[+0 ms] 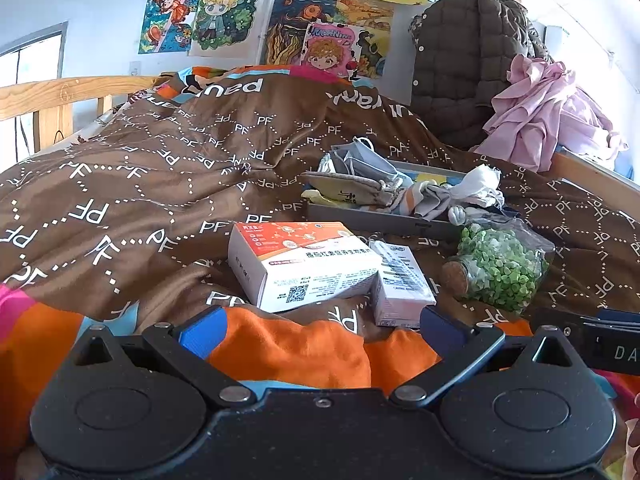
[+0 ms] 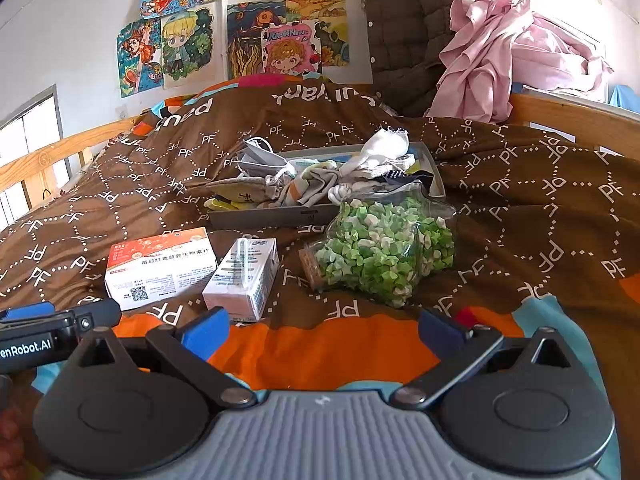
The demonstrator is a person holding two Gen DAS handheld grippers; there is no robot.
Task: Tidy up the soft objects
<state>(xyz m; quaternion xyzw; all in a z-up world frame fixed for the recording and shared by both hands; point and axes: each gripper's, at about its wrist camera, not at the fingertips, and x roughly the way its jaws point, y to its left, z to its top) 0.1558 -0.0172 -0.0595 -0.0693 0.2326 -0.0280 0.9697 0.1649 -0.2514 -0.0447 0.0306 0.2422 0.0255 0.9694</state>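
Left wrist view: black left gripper [image 1: 320,330] with blue-padded fingers spread wide, grasping nothing, hovering over the orange patch of a brown "PF"-printed quilt [image 1: 132,184]. Right gripper [image 2: 322,330] likewise spread and empty, just beside it.

Just beyond, on the quilt: white-and-orange cardboard medicine box [image 1: 304,262], touching a small white-and-pink drink carton [image 1: 402,284] with a straw on its side. To the right, a star-shaped clear glass jar [image 2: 384,250] with a cork stopper, lying on its side, full of green and white paper stars.

Behind these, a shallow grey tray [image 2: 272,216] holds the soft things: heap of crumpled socks [image 2: 316,186], grey face masks [image 2: 260,160] at its left end, white cloth [image 2: 386,144] at the far rim.

Farther back: brown quilted jacket [image 1: 468,64], pink garment [image 1: 548,116], wooden bed rail [image 1: 60,96], cartoon drawings [image 1: 224,12] on the wall.
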